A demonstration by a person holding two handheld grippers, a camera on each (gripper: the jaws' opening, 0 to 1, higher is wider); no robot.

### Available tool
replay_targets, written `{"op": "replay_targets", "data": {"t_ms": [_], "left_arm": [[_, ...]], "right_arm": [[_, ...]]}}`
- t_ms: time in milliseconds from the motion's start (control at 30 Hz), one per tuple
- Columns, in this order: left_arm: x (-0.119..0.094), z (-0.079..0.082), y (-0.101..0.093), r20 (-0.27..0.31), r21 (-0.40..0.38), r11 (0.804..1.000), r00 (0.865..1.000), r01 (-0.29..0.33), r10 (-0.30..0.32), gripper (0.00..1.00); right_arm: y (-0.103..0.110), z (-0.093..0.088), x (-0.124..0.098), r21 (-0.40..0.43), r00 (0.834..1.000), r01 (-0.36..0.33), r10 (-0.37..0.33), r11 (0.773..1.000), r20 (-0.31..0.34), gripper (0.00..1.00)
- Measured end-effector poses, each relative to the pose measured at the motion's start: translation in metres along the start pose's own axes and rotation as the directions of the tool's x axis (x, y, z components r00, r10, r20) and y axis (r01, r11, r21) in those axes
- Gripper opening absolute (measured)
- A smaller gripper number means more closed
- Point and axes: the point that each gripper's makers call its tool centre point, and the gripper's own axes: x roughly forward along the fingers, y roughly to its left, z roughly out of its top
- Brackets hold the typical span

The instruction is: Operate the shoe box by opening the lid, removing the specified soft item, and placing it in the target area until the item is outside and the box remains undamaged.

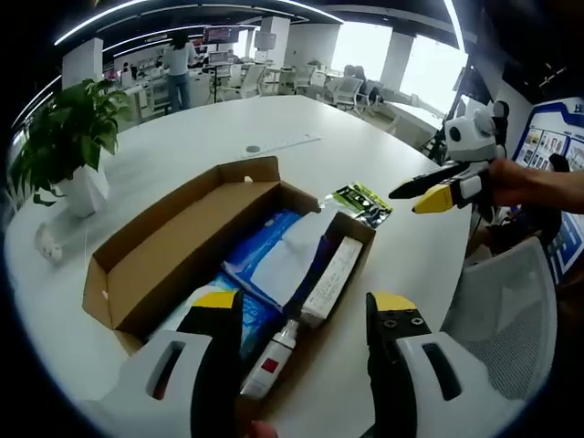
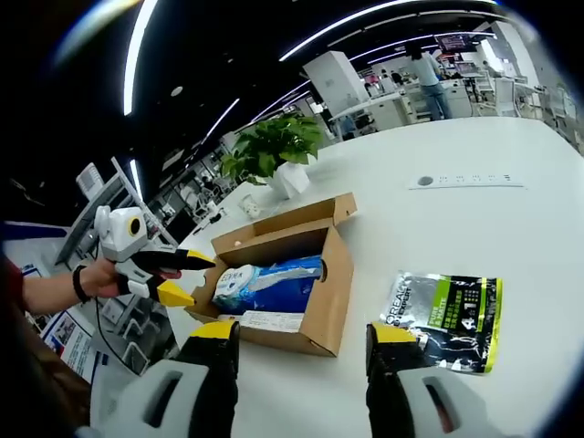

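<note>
Shoe box (image 1: 196, 239) open, contents partly hidden behind gaping left gripper (image 1: 306, 315); right gripper (image 2: 304, 339) gaping, empty.

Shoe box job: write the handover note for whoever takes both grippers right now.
Left gripper: open, empty, poised over the near end of the shoe box.
Right gripper: open, empty, held off to the side of the box.
Box: on the white table, lid already folded open, no damage visible. Inside lie a blue soft pack, a long white carton and a small tube.
A black-and-green packet already lies on the table beside the box.
Left: whether that packet is the specified item is unclear; if not, lift the soft item out.
</note>
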Motion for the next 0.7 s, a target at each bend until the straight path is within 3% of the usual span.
{"op": "replay_targets", "data": {"t_ms": [367, 700], "left_arm": [[-0.024, -0.022, 0.028, 0.004, -0.044, 0.998, 0.999, -0.043, 0.043, 0.55], [-0.033, -0.03, 0.044, 0.009, -0.065, 0.996, 0.998, -0.062, 0.063, 0.55]], "right_arm": [[0.019, 0.001, 0.014, -0.044, 0.999, -0.023, 0.021, 0.999, -0.026, 0.55], [0.035, 0.003, 0.029, -0.098, 0.997, -0.046, 0.04, 0.994, -0.067, 0.55]]}}
